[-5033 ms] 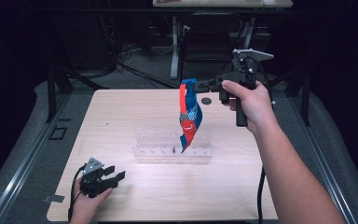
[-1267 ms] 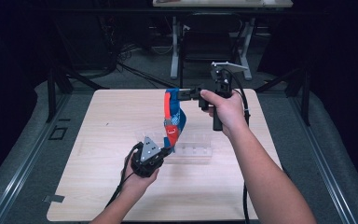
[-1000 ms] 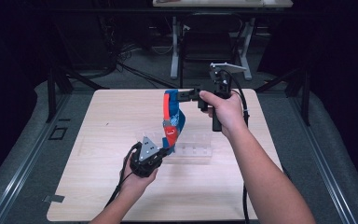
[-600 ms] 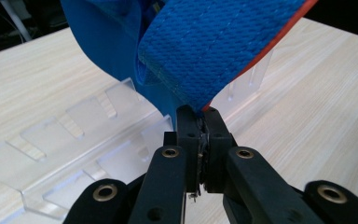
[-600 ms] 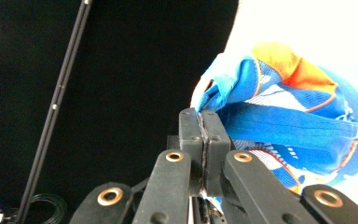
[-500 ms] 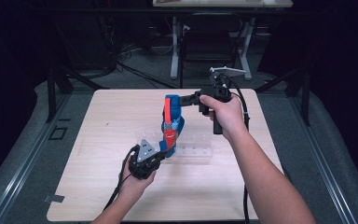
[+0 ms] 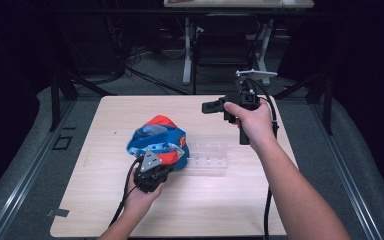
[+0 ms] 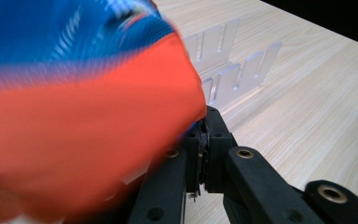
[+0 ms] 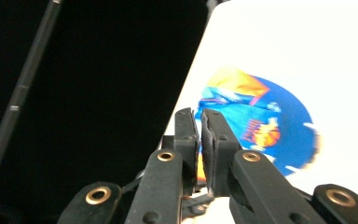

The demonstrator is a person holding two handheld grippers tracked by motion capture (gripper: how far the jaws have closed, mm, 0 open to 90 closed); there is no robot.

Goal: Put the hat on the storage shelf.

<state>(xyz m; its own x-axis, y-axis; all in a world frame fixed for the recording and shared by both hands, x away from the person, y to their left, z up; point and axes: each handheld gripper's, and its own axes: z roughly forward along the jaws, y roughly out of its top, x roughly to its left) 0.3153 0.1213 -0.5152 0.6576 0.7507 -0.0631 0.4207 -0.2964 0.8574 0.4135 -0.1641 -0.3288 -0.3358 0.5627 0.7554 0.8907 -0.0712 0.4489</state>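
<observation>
High view — blue-and-orange bag (image 7: 156,141) touches left tongs (image 7: 156,176), right tongs (image 7: 211,106) apart.

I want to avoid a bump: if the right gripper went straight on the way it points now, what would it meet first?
Probably nothing soon. In the high view the right gripper hangs above the table, pointing left, level; the blue and orange cloth lies lower. Depth is unclear.

Overhead table (image 7: 240,200) view, two close gripper-mounted views

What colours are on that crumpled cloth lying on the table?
The crumpled fabric cloth is mostly blue with orange-red patches and light printed markings, clearest in the high view.
</observation>
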